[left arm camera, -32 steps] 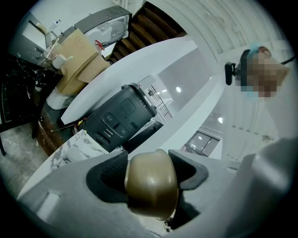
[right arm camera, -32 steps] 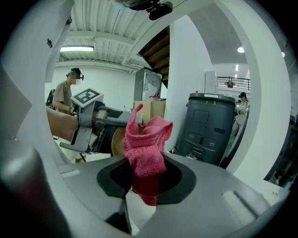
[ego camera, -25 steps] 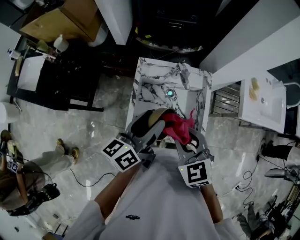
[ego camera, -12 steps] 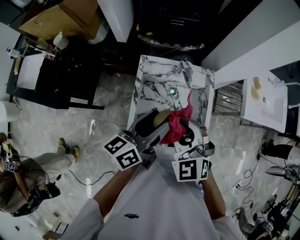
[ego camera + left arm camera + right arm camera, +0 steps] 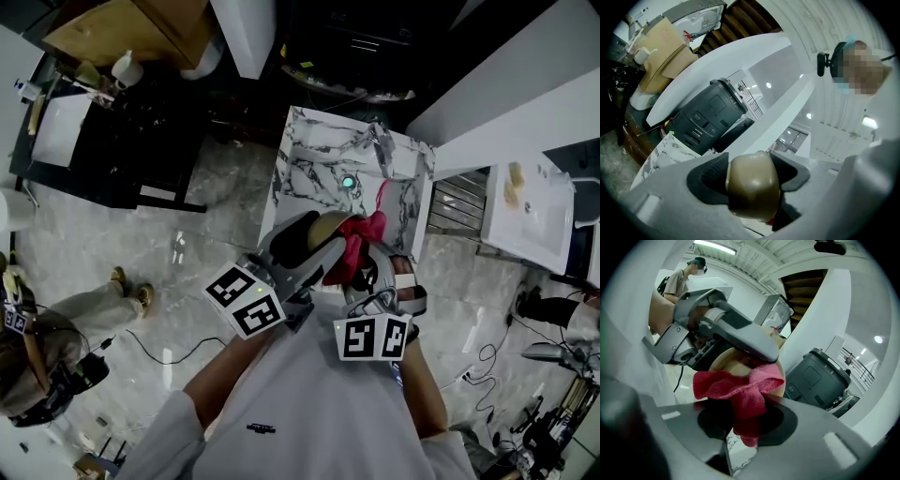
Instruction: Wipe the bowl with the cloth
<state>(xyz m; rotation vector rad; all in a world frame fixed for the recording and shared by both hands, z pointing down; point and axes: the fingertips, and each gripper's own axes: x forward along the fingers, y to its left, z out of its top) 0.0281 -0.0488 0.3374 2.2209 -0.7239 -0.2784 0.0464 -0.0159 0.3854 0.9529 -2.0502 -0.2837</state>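
Clenching bowl (image 5: 328,227) in left gripper (image 5: 750,174) above the sink (image 5: 319,159), has drawn cloth (image 5: 740,390), pinched in right gripper (image 5: 747,423), tighter against it, likely mid-wipe.

Centre, above near edge of sink counter (image 5: 298,155): bowl (image 5: 319,230) clamped between jaws of left gripper (image 5: 305,246), tipped on its side. Just right of it, touching: cloth (image 5: 359,242), pinched in right gripper (image 5: 367,267), bunched against bowl's mouth, possibly partly inside, hard to tell. Behind both, in basin: drain (image 5: 348,182); faucet (image 5: 381,145) at far right corner. Right of counter, well apart: second sink (image 5: 530,202). Left, on floor, well apart: a person (image 5: 42,347). Far left, behind: table (image 5: 141,150). Beyond counter, in left gripper view: box-shaped machine (image 5: 710,117).
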